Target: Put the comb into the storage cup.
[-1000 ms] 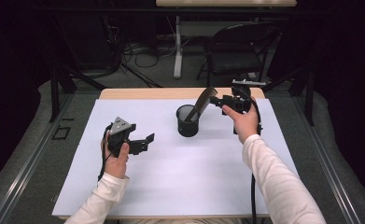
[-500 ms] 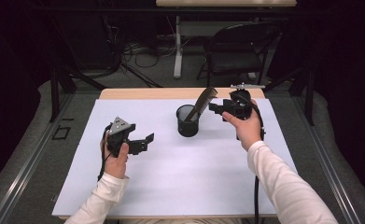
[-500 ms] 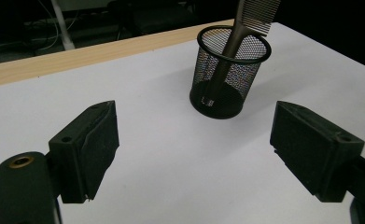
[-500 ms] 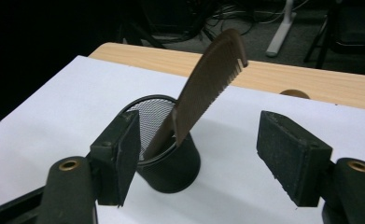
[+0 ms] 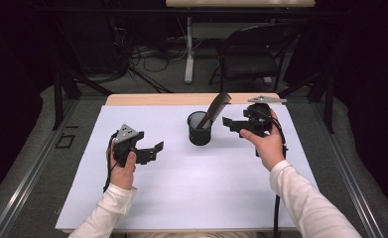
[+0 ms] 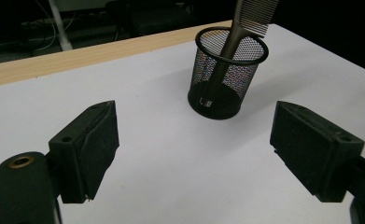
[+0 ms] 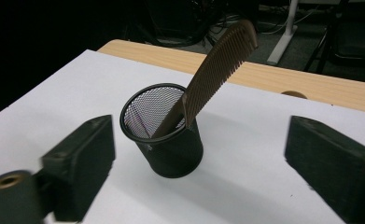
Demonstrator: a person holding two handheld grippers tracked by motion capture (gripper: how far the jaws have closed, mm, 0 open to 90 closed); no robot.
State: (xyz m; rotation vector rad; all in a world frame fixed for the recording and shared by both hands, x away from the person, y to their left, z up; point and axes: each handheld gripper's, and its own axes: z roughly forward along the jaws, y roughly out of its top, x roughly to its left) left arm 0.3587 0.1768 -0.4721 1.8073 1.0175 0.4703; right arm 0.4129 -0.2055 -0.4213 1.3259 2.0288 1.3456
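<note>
The comb (image 5: pixel 216 107) leans in the mesh cup (image 5: pixel 200 130) at frame centre, released; the right gripper (image 5: pixel 233 124), jaws just opened and empty, should withdraw, while the left gripper (image 5: pixel 152 151) waits open at lower left

A white sheet (image 5: pixel 191 183) covers most of the wooden table (image 5: pixel 147 99), whose bare edge shows at the far side. Beyond the table, a dark folding chair (image 5: pixel 253 57) stands right of a white table leg (image 5: pixel 188 49); cables (image 5: pixel 137 52) lie on the floor at left.

High view looks down over the table (image 5: pixel 191 198); both gripper views closely share the mesh cup (image 6: pixel 227 74).
</note>
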